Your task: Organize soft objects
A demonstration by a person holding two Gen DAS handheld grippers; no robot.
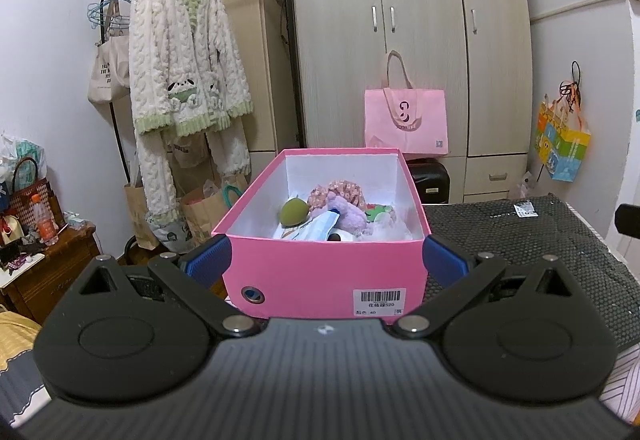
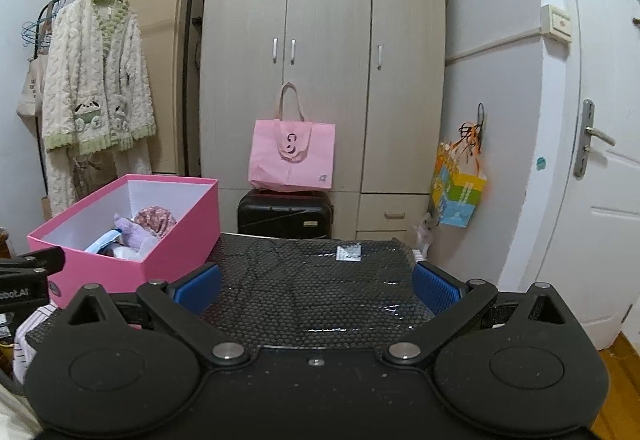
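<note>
In the left wrist view, the left gripper (image 1: 326, 260) has its blue-padded fingers (image 1: 210, 258) spread wide, one at each near corner of a pink cardboard shoebox (image 1: 320, 276) at 12 o'clock; whether the pads touch the box walls cannot be told. The open box sits on a black dimpled mat (image 1: 520, 236) covering the surface. Inside the box lie the soft objects: an olive-green round plush (image 1: 294, 211), a light blue folded cloth (image 1: 320, 226), a lilac fuzzy plush toy (image 1: 348, 214) and a pink floral fabric piece (image 1: 340, 192).

In the right wrist view, the right gripper (image 2: 318, 286) is also wide open and holds nothing, hovering over the bare mat (image 2: 312, 280); the box (image 2: 160, 244) stands at 10 o'clock. Beyond, a black hard-shell suitcase (image 2: 285, 215) carries a pink tote bag (image 2: 292, 156) against a pale wooden wardrobe (image 2: 320, 60).
</note>
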